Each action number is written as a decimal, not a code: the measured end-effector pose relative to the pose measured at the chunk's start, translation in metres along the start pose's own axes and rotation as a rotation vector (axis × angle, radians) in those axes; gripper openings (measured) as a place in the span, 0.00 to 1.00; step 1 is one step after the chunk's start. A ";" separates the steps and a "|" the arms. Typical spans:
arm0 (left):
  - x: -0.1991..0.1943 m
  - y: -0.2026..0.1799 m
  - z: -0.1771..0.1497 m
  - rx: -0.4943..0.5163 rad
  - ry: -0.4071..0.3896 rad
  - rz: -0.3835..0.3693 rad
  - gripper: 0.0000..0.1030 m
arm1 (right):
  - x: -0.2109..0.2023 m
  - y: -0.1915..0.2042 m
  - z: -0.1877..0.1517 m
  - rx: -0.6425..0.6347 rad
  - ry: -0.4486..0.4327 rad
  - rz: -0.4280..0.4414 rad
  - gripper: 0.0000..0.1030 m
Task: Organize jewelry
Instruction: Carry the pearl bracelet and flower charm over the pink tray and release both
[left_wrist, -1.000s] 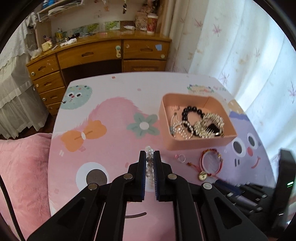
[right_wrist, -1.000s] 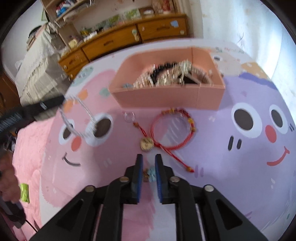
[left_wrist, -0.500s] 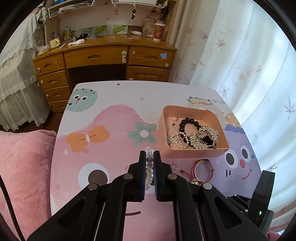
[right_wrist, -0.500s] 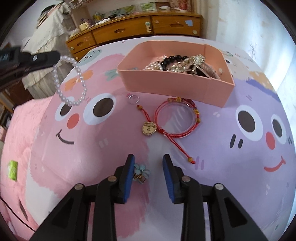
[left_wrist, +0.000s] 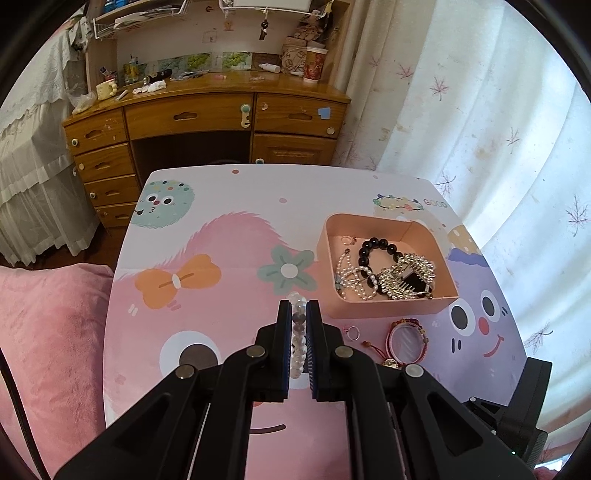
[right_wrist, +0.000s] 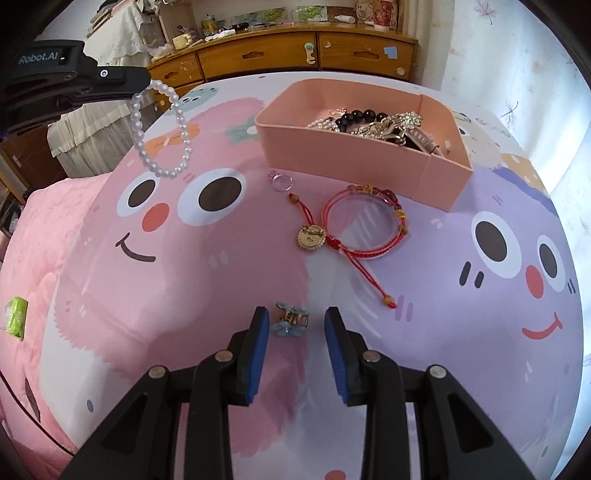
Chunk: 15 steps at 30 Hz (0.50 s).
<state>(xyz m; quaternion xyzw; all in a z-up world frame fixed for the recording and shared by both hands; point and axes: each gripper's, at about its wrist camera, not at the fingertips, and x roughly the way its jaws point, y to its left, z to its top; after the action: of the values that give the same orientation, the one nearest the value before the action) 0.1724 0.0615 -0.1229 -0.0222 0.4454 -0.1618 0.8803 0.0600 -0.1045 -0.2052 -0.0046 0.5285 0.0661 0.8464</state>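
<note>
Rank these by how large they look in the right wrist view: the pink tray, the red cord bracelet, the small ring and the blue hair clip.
1. pink tray
2. red cord bracelet
3. blue hair clip, though it lies nearest the camera, so its lead is unsure
4. small ring

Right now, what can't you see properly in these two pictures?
- White pearl bead bracelet, left wrist view: mostly hidden between the left hand-held gripper fingers.
- Small silver ring with a pink stone, left wrist view: too small to make out.
- Pink rectangular cardboard box, right wrist view: its near wall hides the bottom.
- Green packet, right wrist view: cut off by the edge.
</note>
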 end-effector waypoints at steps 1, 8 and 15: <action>-0.001 -0.001 0.001 0.006 -0.004 -0.001 0.05 | 0.000 0.001 0.000 -0.003 -0.004 0.005 0.28; -0.005 -0.002 0.008 0.009 -0.019 -0.009 0.05 | -0.001 0.004 0.010 -0.018 -0.019 0.051 0.21; -0.016 -0.009 0.027 0.007 -0.084 -0.031 0.05 | -0.015 -0.007 0.044 0.083 -0.080 0.127 0.21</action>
<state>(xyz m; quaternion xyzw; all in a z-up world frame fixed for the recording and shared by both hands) 0.1824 0.0553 -0.0926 -0.0328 0.4072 -0.1757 0.8957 0.0937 -0.1094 -0.1726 0.0668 0.4959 0.0978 0.8603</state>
